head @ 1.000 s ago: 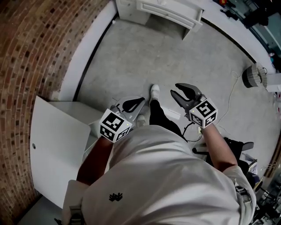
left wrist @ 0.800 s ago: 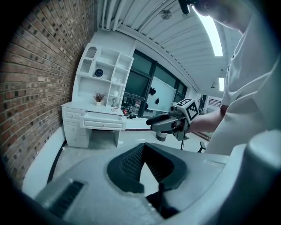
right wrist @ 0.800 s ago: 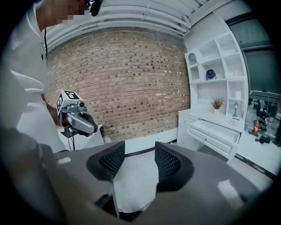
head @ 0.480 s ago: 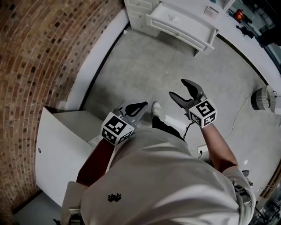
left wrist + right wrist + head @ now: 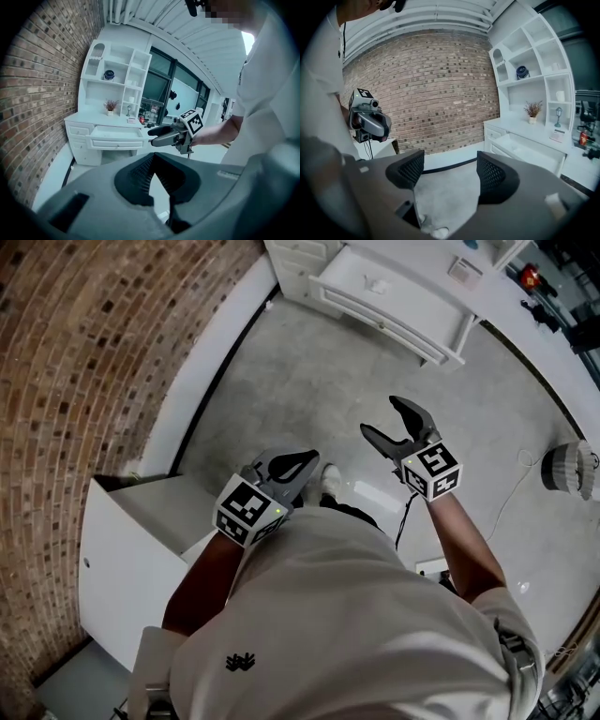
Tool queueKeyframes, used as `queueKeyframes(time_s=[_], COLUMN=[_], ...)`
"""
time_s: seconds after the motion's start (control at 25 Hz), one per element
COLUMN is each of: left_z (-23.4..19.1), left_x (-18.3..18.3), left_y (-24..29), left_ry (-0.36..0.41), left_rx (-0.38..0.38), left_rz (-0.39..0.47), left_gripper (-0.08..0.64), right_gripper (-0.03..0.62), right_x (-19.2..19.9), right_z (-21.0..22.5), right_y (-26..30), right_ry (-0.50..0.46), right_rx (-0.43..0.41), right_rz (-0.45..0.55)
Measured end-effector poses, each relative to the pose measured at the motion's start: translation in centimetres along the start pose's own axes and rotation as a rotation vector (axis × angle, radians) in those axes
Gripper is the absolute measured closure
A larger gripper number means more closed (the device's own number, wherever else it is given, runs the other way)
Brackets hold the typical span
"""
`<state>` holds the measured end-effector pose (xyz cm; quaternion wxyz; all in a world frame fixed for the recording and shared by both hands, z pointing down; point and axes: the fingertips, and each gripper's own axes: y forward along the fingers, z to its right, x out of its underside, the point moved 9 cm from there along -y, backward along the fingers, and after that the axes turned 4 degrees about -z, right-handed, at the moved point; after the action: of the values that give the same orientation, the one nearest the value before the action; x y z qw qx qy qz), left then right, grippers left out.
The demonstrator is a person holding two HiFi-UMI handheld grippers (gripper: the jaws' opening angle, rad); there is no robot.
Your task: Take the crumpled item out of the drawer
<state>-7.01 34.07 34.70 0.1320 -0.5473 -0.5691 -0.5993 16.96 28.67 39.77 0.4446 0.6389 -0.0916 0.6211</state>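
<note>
The white desk's drawer (image 5: 394, 307) (image 5: 117, 137) (image 5: 524, 151) stands pulled out across the room. A small pale crumpled item (image 5: 378, 283) lies inside it. Both grippers hang in the air over the grey floor, far short of the drawer. My right gripper (image 5: 392, 420) (image 5: 450, 171) (image 5: 157, 136) points toward the desk; its jaws are opening wide and nothing is between them. My left gripper (image 5: 292, 465) (image 5: 153, 157) (image 5: 370, 123) is beside it, its fingertips meeting, and it holds nothing.
A brick wall (image 5: 84, 343) runs along the left. A white cabinet (image 5: 127, 559) stands by my left side. Shelves with ornaments (image 5: 117, 79) rise above the desk. A cable and a round wicker thing (image 5: 568, 470) lie on the floor at the right. My shoe (image 5: 330, 474) shows below the grippers.
The right gripper's jaws have spread much wider. I have moved toward the desk, so the open drawer shows larger and lower in the head view. The left gripper stays shut.
</note>
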Motion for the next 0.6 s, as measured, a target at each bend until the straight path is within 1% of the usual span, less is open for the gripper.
queueKeyframes(time_s=[0.2, 0.32, 0.44, 0.52, 0.6], left_z=[-3.1, -5.5, -8.7, -11.1, -13.9], left_x=[-1.7, -2.4, -3.3, -3.8, -4.7], left_y=[1.2, 1.8, 1.9, 2.2, 2.7], left_ry=[-0.011, -0.005, -0.011, -0.013, 0.020], left_rx=[0.001, 0.010, 0.037, 0.056, 0.066], left_rz=[0.017, 0.020, 0.048, 0.051, 0.038], left_gripper=[0.557, 0.557, 0.557, 0.557, 0.557], right_gripper=[0.238, 0.238, 0.238, 0.238, 0.238], right_x=[-2.0, -2.9, -4.3, -5.4, -6.5], right_z=[2.8, 4.1, 5.2, 5.9, 7.0], right_y=[2.6, 4.4, 6.7, 8.0, 9.4], right_ry=[-0.013, -0.017, -0.020, -0.013, -0.003], right_rx=[0.006, 0.016, 0.038, 0.060, 0.089], right_rz=[-0.004, -0.012, -0.029, -0.037, -0.045])
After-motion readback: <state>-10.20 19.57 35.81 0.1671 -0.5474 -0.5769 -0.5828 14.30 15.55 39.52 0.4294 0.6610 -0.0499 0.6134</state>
